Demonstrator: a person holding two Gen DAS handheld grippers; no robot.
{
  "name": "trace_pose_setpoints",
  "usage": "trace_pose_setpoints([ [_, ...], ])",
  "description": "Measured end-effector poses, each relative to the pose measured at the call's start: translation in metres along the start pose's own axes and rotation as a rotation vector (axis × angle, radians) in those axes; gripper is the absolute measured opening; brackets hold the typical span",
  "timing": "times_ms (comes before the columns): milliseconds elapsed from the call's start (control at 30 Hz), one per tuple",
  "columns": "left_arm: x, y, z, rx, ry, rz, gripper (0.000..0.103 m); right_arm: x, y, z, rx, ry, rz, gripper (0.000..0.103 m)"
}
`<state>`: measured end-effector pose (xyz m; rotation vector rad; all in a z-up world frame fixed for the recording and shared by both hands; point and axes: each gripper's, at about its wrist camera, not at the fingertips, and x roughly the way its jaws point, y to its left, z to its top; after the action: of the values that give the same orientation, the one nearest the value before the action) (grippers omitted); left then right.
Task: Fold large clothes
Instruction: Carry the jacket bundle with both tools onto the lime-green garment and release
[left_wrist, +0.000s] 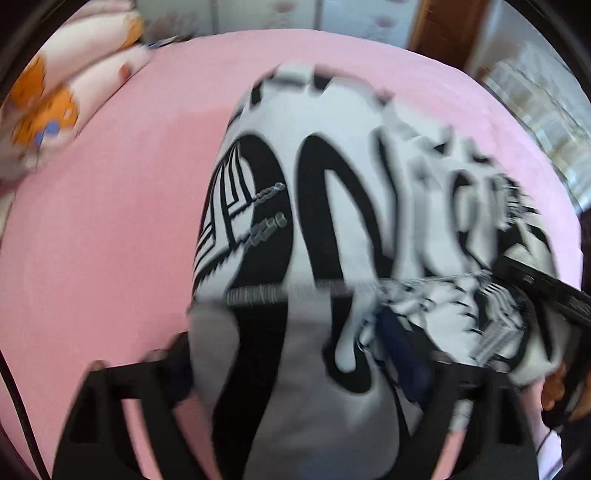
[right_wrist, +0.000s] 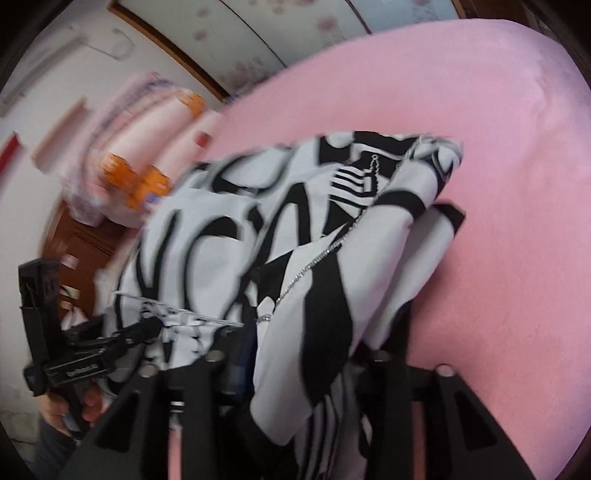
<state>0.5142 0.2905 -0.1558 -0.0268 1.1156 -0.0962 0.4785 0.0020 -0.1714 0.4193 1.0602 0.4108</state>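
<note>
A black-and-white patterned garment (left_wrist: 332, 206) lies bunched across the centre of the pink bed sheet (left_wrist: 110, 221), its near edge draped between both tools. The left gripper (left_wrist: 306, 373) stands spread wide around the cloth. The right gripper (right_wrist: 295, 362) looks half open, though blur hides any pinch. A folded floral quilt (left_wrist: 48, 107) sits upper left.

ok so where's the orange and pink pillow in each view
Left wrist view: the orange and pink pillow lies in the upper left corner, at the far edge of the pink bedsheet.
Right wrist view: the pillow sits left of centre, blurred, just behind the black and white garment.
Shared landmark: the garment spread on the pink bedsheet fills the middle of both views.
</note>
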Motion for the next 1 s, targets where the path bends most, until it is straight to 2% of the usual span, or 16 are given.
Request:
trace_pose_setpoints([
  [67, 0.004, 0.014, -0.007, -0.052, -0.025, -0.058, 0.099, 0.006, -0.008, -0.008, -0.006, -0.01, 0.005, 0.06],
  [133, 0.0, 0.021, -0.009, -0.072, -0.037, -0.085, 0.099, 0.002, -0.004, -0.011, -0.049, -0.017, -0.004, 0.065],
  [233, -0.013, 0.018, -0.014, -0.046, -0.055, -0.029, 0.098, -0.011, 0.013, -0.005, -0.158, -0.03, -0.076, 0.065],
  [267, -0.019, 0.015, -0.016, -0.036, -0.065, -0.002, 0.098, -0.018, 0.014, -0.004, -0.19, -0.044, -0.073, 0.065],
  [367, -0.047, 0.003, -0.023, -0.011, -0.134, 0.07, 0.094, -0.05, 0.019, -0.005, -0.233, -0.083, -0.13, 0.065],
  [400, -0.06, -0.002, -0.024, -0.008, -0.173, 0.088, 0.089, -0.064, 0.022, -0.007, -0.249, -0.124, -0.144, 0.065],
  [467, -0.08, -0.009, -0.028, -0.015, -0.231, 0.09, 0.061, -0.087, 0.032, -0.008, -0.286, -0.207, -0.166, 0.065],
  [500, -0.086, -0.012, -0.027, -0.022, -0.242, 0.092, 0.053, -0.096, 0.039, -0.009, -0.311, -0.243, -0.185, 0.065],
  [533, -0.09, -0.016, -0.027, -0.025, -0.251, 0.094, 0.037, -0.104, 0.042, -0.014, -0.333, -0.263, -0.202, 0.065],
  [567, -0.091, -0.018, -0.027, -0.024, -0.256, 0.103, 0.026, -0.105, 0.05, -0.013, -0.345, -0.273, -0.219, 0.062],
  [633, -0.09, -0.027, -0.03, -0.004, -0.269, 0.129, 0.018, -0.098, 0.065, -0.012, -0.363, -0.252, -0.215, 0.033],
  [700, -0.085, -0.039, -0.037, 0.026, -0.272, 0.175, 0.017, -0.082, 0.073, -0.011, -0.369, -0.209, -0.21, 0.021],
  [733, -0.077, -0.042, -0.041, 0.036, -0.255, 0.212, 0.016, -0.074, 0.074, -0.013, -0.366, -0.195, -0.215, 0.02],
  [833, -0.055, -0.036, -0.045, 0.039, -0.21, 0.261, 0.016, -0.046, 0.07, -0.022, -0.362, -0.155, -0.272, 0.017],
  [900, -0.045, -0.032, -0.049, 0.026, -0.194, 0.244, 0.016, -0.024, 0.055, -0.029, -0.363, -0.118, -0.338, 0.006],
  [1000, -0.038, -0.033, -0.051, 0.017, -0.203, 0.242, 0.017, -0.012, 0.032, -0.034, -0.329, -0.093, -0.33, 0.005],
])
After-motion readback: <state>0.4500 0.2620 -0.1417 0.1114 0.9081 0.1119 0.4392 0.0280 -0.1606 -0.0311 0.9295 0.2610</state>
